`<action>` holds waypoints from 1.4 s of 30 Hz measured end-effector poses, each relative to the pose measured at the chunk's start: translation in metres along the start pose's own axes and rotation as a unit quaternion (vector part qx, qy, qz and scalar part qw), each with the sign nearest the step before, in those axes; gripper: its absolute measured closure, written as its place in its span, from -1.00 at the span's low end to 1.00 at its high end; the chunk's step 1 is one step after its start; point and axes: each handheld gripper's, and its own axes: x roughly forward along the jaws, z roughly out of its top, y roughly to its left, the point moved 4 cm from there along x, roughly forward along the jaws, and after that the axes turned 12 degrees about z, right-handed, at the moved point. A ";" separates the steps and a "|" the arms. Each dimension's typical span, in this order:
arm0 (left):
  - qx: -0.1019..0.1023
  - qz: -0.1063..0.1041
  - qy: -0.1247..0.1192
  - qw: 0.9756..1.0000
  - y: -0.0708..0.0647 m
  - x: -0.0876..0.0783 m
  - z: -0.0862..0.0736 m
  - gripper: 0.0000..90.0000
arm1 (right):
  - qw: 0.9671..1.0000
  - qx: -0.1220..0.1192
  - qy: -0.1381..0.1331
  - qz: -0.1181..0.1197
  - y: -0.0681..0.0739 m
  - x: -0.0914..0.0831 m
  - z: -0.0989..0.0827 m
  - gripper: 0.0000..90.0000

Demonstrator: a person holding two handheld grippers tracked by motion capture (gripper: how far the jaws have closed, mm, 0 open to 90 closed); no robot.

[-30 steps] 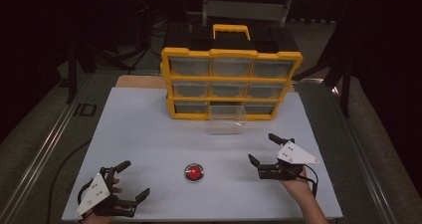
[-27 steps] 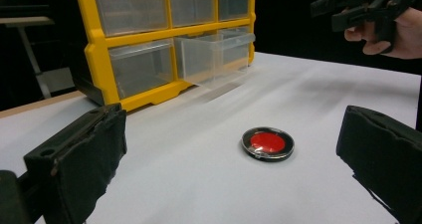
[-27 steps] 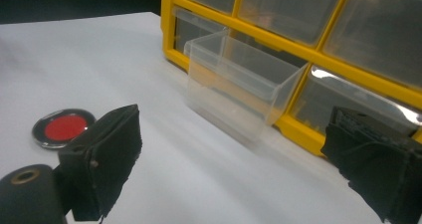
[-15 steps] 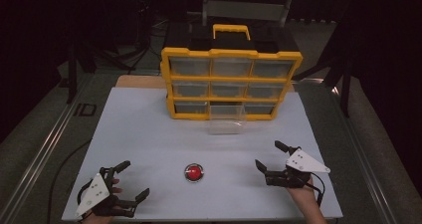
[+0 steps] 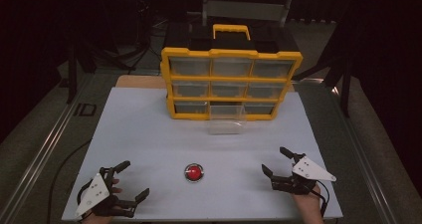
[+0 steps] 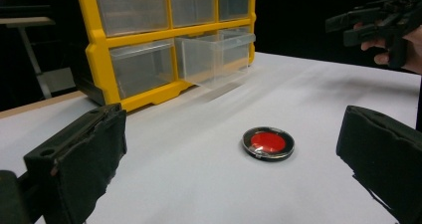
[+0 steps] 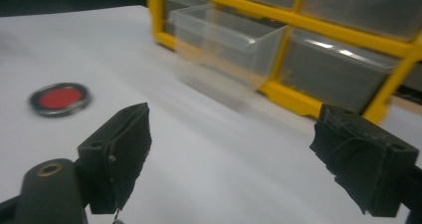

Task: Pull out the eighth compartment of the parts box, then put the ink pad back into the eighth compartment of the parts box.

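Note:
A small round red disc with a dark rim (image 5: 193, 172) lies on the white tabletop (image 5: 149, 134) near the front, between my two grippers. My left gripper (image 5: 137, 178) rests at the front left, open and empty; its view has the disc (image 6: 267, 143) just ahead between the wide jaws (image 6: 229, 159). My right gripper (image 5: 273, 159) hovers at the front right, open, with nothing between its jaws (image 7: 231, 149), which have just been closing slightly. In its view the disc (image 7: 59, 99) lies off to the left.
A yellow drawer organiser (image 5: 231, 78) with clear drawers stands at the back centre. Its bottom middle drawer (image 5: 226, 119) is pulled out over the table (image 6: 214, 55) (image 7: 229, 40). The right hand with its gripper (image 6: 368, 22) appears far off in the left gripper view.
The right gripper has drifted right and toward the front edge, sinking a little. The left gripper, the disc and the drawer have not moved.

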 end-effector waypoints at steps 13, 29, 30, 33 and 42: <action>0.002 0.000 0.003 1.000 0.000 0.001 -0.001 -1.00 | 1.000 -0.018 -0.003 0.006 0.008 0.008 -0.004 -0.72; -0.006 0.008 0.002 1.000 0.002 -0.001 0.001 -1.00 | 1.000 -0.013 -0.003 0.019 0.010 0.011 -0.004 -0.72; -0.006 0.008 0.002 1.000 0.002 -0.001 0.001 -1.00 | 1.000 -0.012 -0.003 0.022 0.011 0.012 -0.003 -0.72; -0.012 0.014 0.000 1.000 0.005 -0.004 0.006 -1.00 | 1.000 -0.019 -0.002 0.016 0.011 0.012 -0.001 -0.72; -0.031 0.003 0.029 0.999 0.018 -0.006 0.018 -1.00 | 1.000 -0.011 -0.012 0.022 0.011 0.009 0.001 -0.72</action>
